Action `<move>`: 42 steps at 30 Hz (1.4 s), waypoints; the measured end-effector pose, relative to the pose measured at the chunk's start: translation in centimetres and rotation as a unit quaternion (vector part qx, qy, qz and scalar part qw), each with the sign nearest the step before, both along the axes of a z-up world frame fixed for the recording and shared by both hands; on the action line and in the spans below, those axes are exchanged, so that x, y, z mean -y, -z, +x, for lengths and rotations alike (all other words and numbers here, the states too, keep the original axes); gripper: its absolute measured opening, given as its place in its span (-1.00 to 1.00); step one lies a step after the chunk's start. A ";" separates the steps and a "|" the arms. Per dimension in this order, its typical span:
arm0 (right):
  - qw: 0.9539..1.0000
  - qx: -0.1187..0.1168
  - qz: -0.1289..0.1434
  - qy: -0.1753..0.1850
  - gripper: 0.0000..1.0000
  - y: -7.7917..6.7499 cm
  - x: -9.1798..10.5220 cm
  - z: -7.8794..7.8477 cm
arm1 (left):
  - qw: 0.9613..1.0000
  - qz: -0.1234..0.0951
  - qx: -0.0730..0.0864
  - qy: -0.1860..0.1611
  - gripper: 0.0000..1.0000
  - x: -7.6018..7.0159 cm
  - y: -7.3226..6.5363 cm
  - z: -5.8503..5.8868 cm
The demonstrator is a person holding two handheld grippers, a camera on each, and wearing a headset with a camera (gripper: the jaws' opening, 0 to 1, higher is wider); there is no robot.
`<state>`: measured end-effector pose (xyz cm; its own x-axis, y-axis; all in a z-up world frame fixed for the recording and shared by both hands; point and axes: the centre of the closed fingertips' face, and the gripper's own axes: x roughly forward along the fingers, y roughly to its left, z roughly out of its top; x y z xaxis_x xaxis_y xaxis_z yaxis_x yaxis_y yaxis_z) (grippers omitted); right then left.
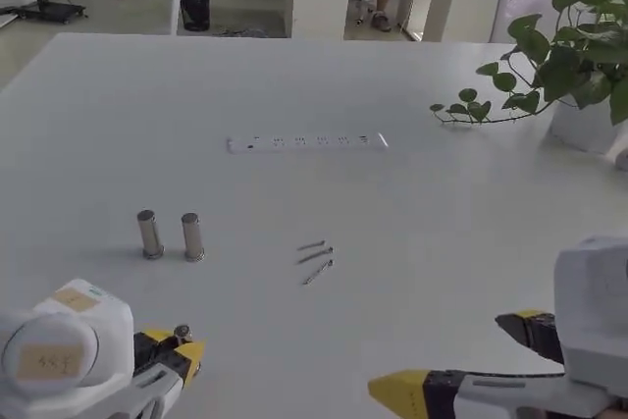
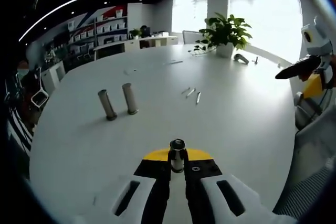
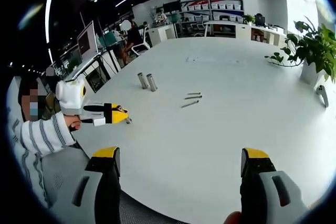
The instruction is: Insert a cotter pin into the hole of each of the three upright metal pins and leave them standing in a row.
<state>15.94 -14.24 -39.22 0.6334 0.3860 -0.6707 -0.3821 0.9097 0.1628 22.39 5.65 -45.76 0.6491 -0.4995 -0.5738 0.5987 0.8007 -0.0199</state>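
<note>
Bearing unreadable labels [image 1: 49, 363], left gripper [image 1: 179, 345] clamps pin [image 2: 177, 149].

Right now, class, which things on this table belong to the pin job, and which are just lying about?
Job: two upright metal pins; third metal pin, held in the left gripper; three cotter pins.
Lying about: power strip; potted plant.

two upright pins [image 1: 149, 234] are stood left of what seem three cotter pins [image 1: 316, 260], a power strip [image 1: 306, 142] laid beyond.
</note>
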 end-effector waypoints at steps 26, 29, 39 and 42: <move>1.000 -0.008 0.002 -0.028 0.88 0.1 -1.1 0.4 | 0.998 -0.042 -0.013 -0.053 -0.90 -0.2 0.5 0.2; 0.999 -0.008 0.001 -0.032 0.87 0.1 -1.4 0.4 | 0.998 -0.035 -0.009 -0.050 -0.90 -0.1 0.5 0.1; 0.999 -0.005 0.000 -0.035 0.87 -0.1 -1.5 0.5 | 0.999 -0.021 -0.002 -0.043 -0.89 0.2 0.6 -0.3; 0.999 -0.006 0.000 -0.034 0.88 0.0 -1.5 0.3 | 0.999 -0.016 -0.005 -0.033 -0.88 0.4 0.7 -0.5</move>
